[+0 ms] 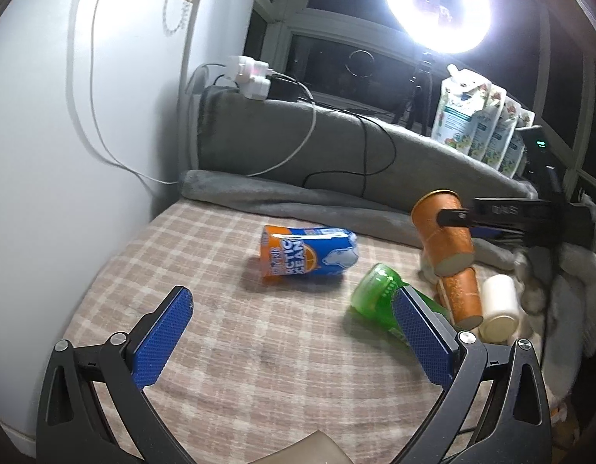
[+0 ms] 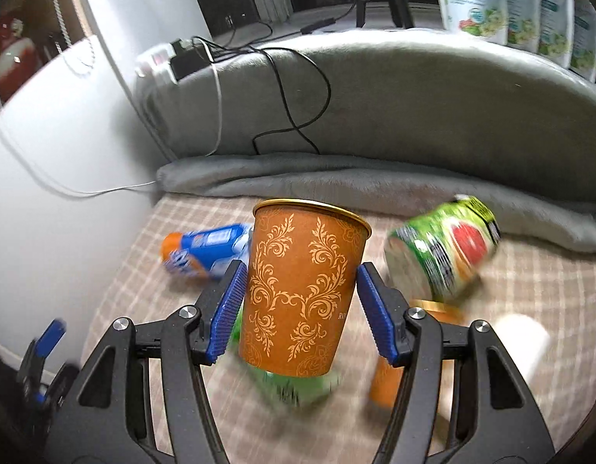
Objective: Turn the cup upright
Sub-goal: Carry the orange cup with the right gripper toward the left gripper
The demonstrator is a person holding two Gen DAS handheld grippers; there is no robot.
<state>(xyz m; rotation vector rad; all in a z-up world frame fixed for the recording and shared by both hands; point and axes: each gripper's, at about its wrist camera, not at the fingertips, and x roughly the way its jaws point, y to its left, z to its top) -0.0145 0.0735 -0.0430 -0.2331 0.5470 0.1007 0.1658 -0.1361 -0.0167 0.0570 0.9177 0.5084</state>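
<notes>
Orange cup: pinched at mid-wall by right gripper, lifted clear of surface, mouth near 12 o'clock. Lower gently, base level, well apart from green can at 2 o'clock; release afterwards. Left gripper: spread wide, holding nothing.

The left gripper is held wide open and low. The right gripper is squeezed shut around the orange paper cup, lifted up.
</notes>
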